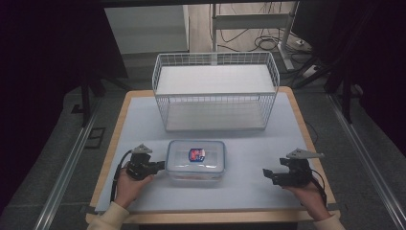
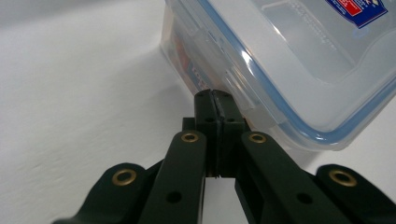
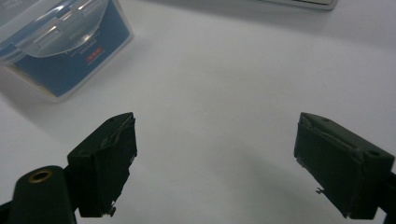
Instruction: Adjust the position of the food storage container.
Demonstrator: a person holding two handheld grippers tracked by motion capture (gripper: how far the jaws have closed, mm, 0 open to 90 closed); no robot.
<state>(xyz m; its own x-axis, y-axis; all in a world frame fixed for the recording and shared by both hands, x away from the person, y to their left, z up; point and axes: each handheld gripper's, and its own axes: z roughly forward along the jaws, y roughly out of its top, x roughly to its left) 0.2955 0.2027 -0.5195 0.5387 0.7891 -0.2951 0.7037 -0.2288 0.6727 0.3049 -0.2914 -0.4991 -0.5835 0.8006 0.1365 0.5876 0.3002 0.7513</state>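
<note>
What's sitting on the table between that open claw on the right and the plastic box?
Nothing: between the right gripper and the plastic box there is just bare white table, as the high view shows.

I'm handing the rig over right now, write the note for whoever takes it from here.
Left tool: jaws shut, tips against the left side of the clear lidded container, at a side clip; whether it pinches the clip can't be told.
Right tool: jaws wide open, holding nothing, over bare table off the container's right side.
Container sits mid-table, lid on, in front of the white wire basket, which has nothing in it.
Done: left tool is at the container. Left, probably: bring the right tool in, then work the clips or move the container.
</note>
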